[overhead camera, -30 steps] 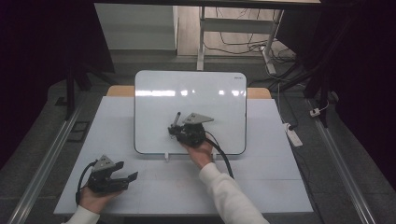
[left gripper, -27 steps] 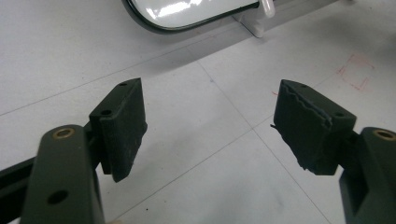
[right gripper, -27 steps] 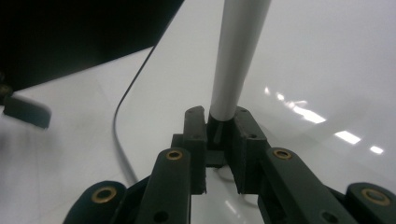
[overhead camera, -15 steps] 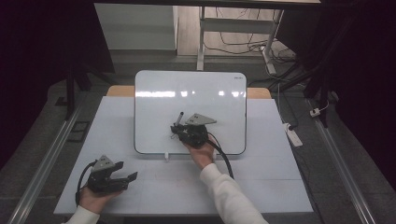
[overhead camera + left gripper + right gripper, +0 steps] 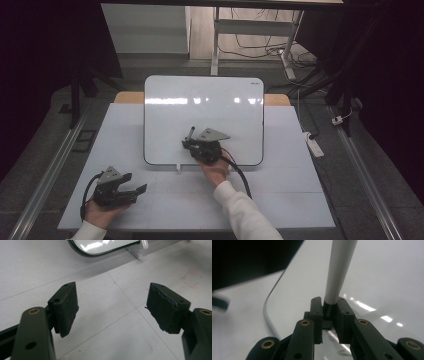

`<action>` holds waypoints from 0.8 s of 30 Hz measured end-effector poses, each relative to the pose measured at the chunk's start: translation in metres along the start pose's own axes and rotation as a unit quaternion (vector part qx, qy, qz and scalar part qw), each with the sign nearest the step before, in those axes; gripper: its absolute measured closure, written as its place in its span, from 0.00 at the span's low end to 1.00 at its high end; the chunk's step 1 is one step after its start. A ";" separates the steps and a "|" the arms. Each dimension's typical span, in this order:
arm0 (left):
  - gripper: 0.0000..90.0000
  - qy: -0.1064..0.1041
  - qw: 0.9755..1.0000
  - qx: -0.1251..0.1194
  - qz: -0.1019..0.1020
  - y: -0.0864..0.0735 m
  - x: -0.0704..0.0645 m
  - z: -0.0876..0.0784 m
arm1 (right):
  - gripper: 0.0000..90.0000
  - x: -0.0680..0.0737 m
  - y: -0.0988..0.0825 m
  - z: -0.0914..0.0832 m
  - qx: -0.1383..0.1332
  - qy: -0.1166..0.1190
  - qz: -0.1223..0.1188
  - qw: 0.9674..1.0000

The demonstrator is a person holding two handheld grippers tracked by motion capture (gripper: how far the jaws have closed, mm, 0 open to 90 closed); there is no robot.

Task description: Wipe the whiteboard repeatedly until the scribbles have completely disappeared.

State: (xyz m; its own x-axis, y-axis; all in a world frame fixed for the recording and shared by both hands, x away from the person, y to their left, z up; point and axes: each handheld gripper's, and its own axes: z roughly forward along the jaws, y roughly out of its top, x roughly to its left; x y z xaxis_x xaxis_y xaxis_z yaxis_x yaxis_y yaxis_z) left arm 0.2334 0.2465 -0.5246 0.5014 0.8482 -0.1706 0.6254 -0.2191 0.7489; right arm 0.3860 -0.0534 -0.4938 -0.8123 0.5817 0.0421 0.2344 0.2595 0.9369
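A white whiteboard lies on the pale table. My right gripper hovers over the board's near part, shut on a marker with a grey barrel that points away from the hand. In the right gripper view the marker rises from between the closed pads of the gripper over the glossy board; its tip is out of frame. My left gripper rests at the table's near left, open, with nothing between its pads. The board's corner shows beyond it.
A small white foot sticks out at the board's near edge. A white power strip lies off the table's right side. Faint red marks are drawn on the table. Metal rails run along both sides.
My right gripper with the marker has drifted slightly toward the board's near edge. The left gripper has stayed put.
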 end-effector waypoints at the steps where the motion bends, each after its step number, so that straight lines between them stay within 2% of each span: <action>1: 0.28 -0.001 1.000 0.000 0.000 0.000 0.000 0.000 | 0.86 0.000 0.000 -0.001 -0.002 -0.003 -0.001 1.000; 2: 0.28 -0.001 1.000 -0.001 -0.001 0.000 0.000 0.000 | 0.86 0.000 0.000 -0.001 -0.002 -0.003 -0.001 1.000; 3: 0.28 -0.001 1.000 -0.001 0.000 0.000 0.000 0.000 | 0.86 0.004 -0.001 0.000 0.004 -0.004 -0.013 1.000; 5: 0.28 -0.002 1.000 0.000 0.001 0.000 0.000 0.001 | 0.86 0.014 -0.005 0.004 0.031 0.021 -0.035 0.999; 6: 0.28 -0.003 1.000 0.000 0.002 0.000 0.000 0.001 | 0.86 0.016 -0.006 0.004 0.035 0.023 -0.050 0.998; 7: 0.28 -0.002 1.000 0.001 0.002 0.000 0.000 0.001 | 0.86 0.013 -0.005 0.003 0.035 0.021 -0.052 0.998; 10: 0.28 -0.002 1.000 0.000 0.003 0.000 0.000 0.000 | 0.86 -0.001 -0.002 -0.006 -0.006 -0.016 -0.007 1.000; 12: 0.28 -0.003 1.000 0.000 0.003 0.000 0.000 0.000 | 0.86 0.004 -0.003 -0.004 0.002 -0.011 -0.014 1.000; 13: 0.28 -0.003 1.000 0.000 0.001 0.000 -0.001 0.001 | 0.86 0.014 -0.008 0.001 0.024 0.014 -0.041 0.999; 15: 0.28 -0.003 1.000 0.001 0.003 0.000 0.000 0.001 | 0.86 0.014 -0.008 0.001 0.026 0.011 -0.049 0.998; 18: 0.29 -0.002 1.000 0.000 0.002 0.000 0.000 0.000 | 0.86 -0.001 -0.003 -0.006 -0.007 -0.017 -0.003 1.000; 19: 0.28 -0.002 1.000 0.000 0.002 0.000 0.000 0.000 | 0.86 0.004 -0.004 -0.005 0.004 -0.013 -0.018 1.000; 20: 0.28 -0.002 1.000 0.000 0.002 0.000 0.000 0.000 | 0.86 0.004 -0.004 -0.005 0.004 -0.013 -0.018 1.000; 21: 0.28 -0.003 1.000 0.000 0.002 0.000 0.000 0.001 | 0.86 0.010 -0.006 -0.002 0.019 0.000 -0.032 0.999; 22: 0.28 -0.003 1.000 0.001 0.003 0.000 0.000 0.001 | 0.86 0.012 -0.007 -0.002 0.028 0.002 -0.050 0.998; 23: 0.28 -0.003 1.000 0.001 0.003 0.000 0.000 0.001 | 0.86 0.012 -0.007 -0.002 0.028 0.002 -0.050 0.998; 24: 0.28 -0.003 1.000 0.000 0.003 0.000 0.000 0.001 | 0.86 0.007 -0.006 -0.004 0.017 -0.006 -0.038 0.999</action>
State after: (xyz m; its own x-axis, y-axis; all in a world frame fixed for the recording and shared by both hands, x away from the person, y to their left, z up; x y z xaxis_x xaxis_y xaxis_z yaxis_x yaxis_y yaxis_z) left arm 0.2335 0.2458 -0.5248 0.5080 0.8444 -0.1700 0.6231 -0.2240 0.7494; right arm 0.3762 -0.0540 -0.4972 -0.8225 0.5679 -0.0329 0.1904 0.3293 0.9248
